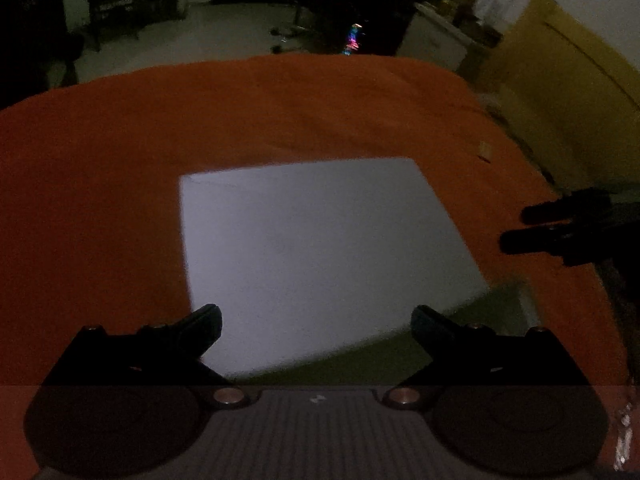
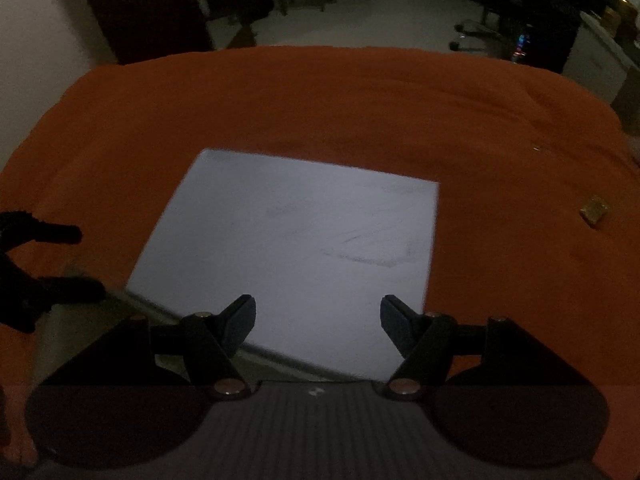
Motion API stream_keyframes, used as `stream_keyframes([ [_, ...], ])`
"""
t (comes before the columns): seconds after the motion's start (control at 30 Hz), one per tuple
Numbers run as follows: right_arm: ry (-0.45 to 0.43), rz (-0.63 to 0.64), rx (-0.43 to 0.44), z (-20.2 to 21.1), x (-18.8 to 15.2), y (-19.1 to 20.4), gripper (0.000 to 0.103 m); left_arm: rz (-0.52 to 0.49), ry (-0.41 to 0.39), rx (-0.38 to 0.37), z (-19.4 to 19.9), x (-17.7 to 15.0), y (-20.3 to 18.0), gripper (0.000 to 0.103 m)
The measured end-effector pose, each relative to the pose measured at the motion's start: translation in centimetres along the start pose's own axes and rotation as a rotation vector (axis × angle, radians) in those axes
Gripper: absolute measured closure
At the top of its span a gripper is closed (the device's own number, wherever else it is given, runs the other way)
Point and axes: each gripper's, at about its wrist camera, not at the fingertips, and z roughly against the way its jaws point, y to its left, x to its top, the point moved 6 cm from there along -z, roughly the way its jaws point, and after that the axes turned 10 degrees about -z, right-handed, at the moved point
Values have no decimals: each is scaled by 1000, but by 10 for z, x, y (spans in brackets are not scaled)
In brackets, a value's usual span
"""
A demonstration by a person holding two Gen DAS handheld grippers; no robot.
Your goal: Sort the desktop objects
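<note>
A white square sheet (image 1: 320, 248) lies flat on the orange cloth (image 1: 120, 160); it also shows in the right wrist view (image 2: 296, 248). A small tan block (image 1: 485, 150) lies on the cloth to the far right, also seen in the right wrist view (image 2: 595, 209). My left gripper (image 1: 316, 322) is open and empty, hovering over the sheet's near edge. My right gripper (image 2: 318, 316) is open and empty over the sheet's near edge. Each gripper shows at the side of the other's view, right (image 1: 516, 228) and left (image 2: 86, 262).
A dull green surface (image 1: 400, 352) shows under the sheet's near corner. The cloth-covered table's far edge (image 2: 320, 50) drops to a pale floor. A yellow-brown panel (image 1: 560, 92) stands to the right. Dark furniture and an office chair base (image 2: 468, 32) stand beyond.
</note>
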Motion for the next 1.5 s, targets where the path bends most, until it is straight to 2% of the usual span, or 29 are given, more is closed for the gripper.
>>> stream_keyframes([
  [0.13,2,-52,-41,-11,14,-26,30,-8,5,2,-19,11,21,1],
  [0.3,14,-68,-56,-28,30,-45,24,43,22,-18,-40,23,48,1],
  [0.63,49,-121,-118,-74,52,-77,23,115,90,-21,-80,23,85,1],
  [0.77,46,-156,-132,-99,59,-92,21,93,132,-52,-99,17,88,1],
  [0.8,51,-163,-130,-105,59,-94,21,81,143,-52,-104,16,89,1],
  [0.97,89,-183,-128,-120,54,-104,21,167,152,-119,-118,14,95,1],
  [1.27,113,-201,-121,-131,60,-106,16,196,197,-106,-124,20,103,1],
  [1.5,151,-255,-59,-141,52,-95,12,234,234,-173,-135,11,104,1],
])
